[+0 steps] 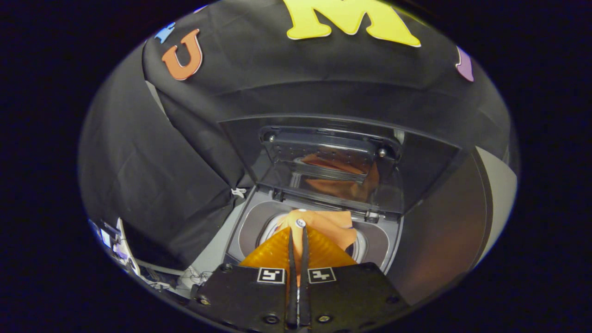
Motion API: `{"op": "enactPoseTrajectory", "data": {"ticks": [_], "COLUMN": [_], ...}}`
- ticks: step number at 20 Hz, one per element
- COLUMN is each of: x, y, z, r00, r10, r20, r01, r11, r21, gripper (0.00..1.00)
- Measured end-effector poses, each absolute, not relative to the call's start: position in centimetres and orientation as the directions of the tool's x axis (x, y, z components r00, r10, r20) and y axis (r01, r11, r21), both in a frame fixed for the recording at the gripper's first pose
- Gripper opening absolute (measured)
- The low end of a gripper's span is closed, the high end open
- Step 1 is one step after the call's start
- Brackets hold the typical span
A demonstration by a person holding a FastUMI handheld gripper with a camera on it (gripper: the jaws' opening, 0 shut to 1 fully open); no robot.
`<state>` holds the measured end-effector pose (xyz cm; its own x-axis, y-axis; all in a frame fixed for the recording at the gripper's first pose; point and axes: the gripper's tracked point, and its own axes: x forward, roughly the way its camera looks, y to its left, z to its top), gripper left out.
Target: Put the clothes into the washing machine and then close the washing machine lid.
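Booth wall cloth [152,175] hangs left of the washing machine [249,222]. Gripper [298,231] fingers nearly closed, pinching the orange garment [330,226], which hangs over the drum opening, draping rightward; long axis unclear. Lid [323,162] stands upright behind, reflecting the garment.

The scene is dimly lit overall. Strong fisheye distortion is noted, straight edges being bowed toward the rim. An orange reflection and soft glare are seen on the raised washing machine lid [330,171]. The gripper [298,236], fingers pressed together, is rendered slightly soft at close range.
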<state>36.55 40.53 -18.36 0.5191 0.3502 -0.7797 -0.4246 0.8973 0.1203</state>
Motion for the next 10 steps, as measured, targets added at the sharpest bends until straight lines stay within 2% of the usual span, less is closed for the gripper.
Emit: {"op": "enactPoseTrajectory", "data": {"ticks": [1,5,10], "x": [36.2,36.7,36.5], "y": [40.2,39.5,38.9], "z": [-18.9,-19.6,-19.8], "r00": [0.504,0.524,0.522], "r10": [0.334,0.29,0.29], "r20": [-0.797,-0.801,-0.802], "r01": [-0.426,-0.441,-0.429], "r11": [0.898,0.897,0.902], "r21": [0.107,0.036,0.046], "gripper": [0.06,1.0,0.98]}}
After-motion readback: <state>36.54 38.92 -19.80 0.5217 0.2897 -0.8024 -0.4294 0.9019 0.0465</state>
